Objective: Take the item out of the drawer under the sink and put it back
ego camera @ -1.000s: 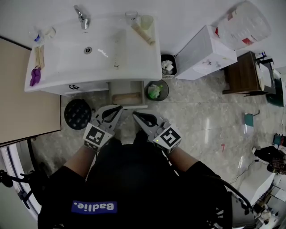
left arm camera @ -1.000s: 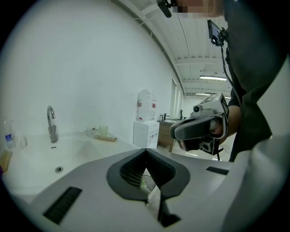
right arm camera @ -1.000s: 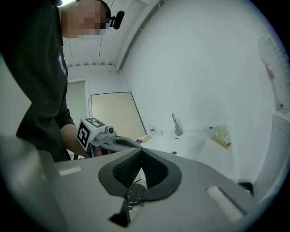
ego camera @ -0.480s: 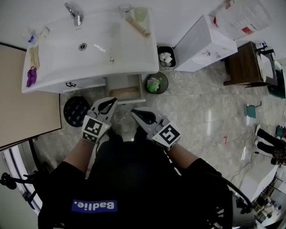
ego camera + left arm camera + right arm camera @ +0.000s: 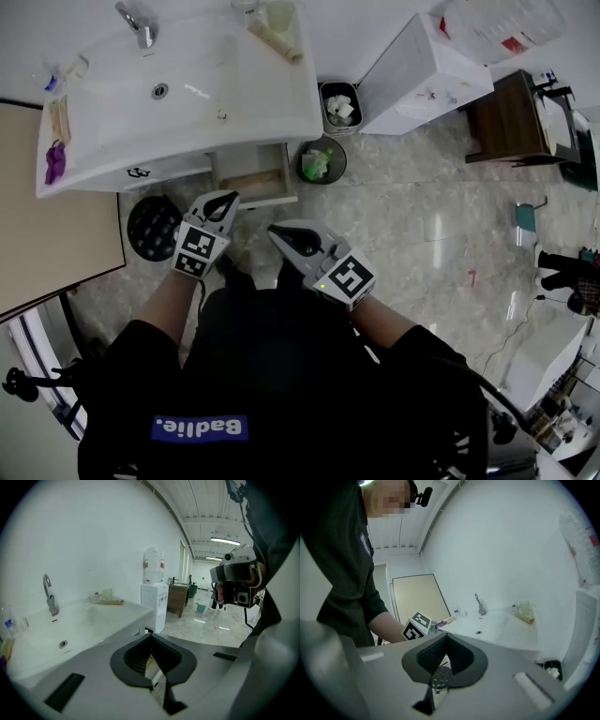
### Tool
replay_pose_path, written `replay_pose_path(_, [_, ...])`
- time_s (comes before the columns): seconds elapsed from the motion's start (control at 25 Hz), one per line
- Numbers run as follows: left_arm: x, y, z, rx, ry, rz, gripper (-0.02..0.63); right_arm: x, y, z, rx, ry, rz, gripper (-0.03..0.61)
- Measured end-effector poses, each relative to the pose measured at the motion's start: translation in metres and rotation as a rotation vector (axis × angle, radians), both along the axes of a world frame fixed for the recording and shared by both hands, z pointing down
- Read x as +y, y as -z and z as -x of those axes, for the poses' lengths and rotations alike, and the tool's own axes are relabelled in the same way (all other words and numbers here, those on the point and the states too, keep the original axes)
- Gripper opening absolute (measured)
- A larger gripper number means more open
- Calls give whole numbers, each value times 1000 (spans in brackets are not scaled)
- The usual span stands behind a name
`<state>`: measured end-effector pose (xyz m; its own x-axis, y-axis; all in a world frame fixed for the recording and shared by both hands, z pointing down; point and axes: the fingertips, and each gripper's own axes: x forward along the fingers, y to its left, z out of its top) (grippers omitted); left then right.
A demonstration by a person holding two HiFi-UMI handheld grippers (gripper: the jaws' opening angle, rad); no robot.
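Glossy marbled floor [image 5: 412,216] surrounds a smooth white sink [image 5: 187,103]. Under its front edge, a pale drawer [image 5: 262,202] stands pulled out. Inside lies the item [image 5: 251,183], a tan oblong piece lying crosswise. It looks light and fairly stiff, probably matte enough not to slip, so a pinch across its middle should serve. Both the left tongs [image 5: 228,197] and right tongs [image 5: 275,230] are closed and empty, with the drawer at twelve o'clock.

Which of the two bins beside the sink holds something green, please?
The round bin next to the open drawer; the rectangular bin nearer the wall holds white rubbish.
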<state>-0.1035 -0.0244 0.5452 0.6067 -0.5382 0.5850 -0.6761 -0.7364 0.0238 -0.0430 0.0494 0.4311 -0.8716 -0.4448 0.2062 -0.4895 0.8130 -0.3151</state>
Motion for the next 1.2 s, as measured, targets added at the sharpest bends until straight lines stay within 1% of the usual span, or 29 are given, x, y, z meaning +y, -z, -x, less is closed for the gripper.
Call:
replay_pose_path(0.32, [-7, -47, 5, -107, -14, 66, 8, 0, -6, -15, 0, -29, 0, 2])
replay_pose_path(0.56, [-10, -80, 1, -183, -58, 106, 8, -9, -4, -32, -21, -91, 5, 2])
replay_pose_path(0.68, [-14, -95, -3, -223, -93, 110, 8, -12, -4, -39, -26, -106, 8, 2])
replay_pose_path(0.84, [-20, -115, -2, -276, -119, 140, 8, -14, -8, -47, -33, -125, 15, 2])
replay_pose_path(1.2, [-37, -152, -5, -362, -170, 178, 8, -15, -30, -65, -26, -166, 61, 2])
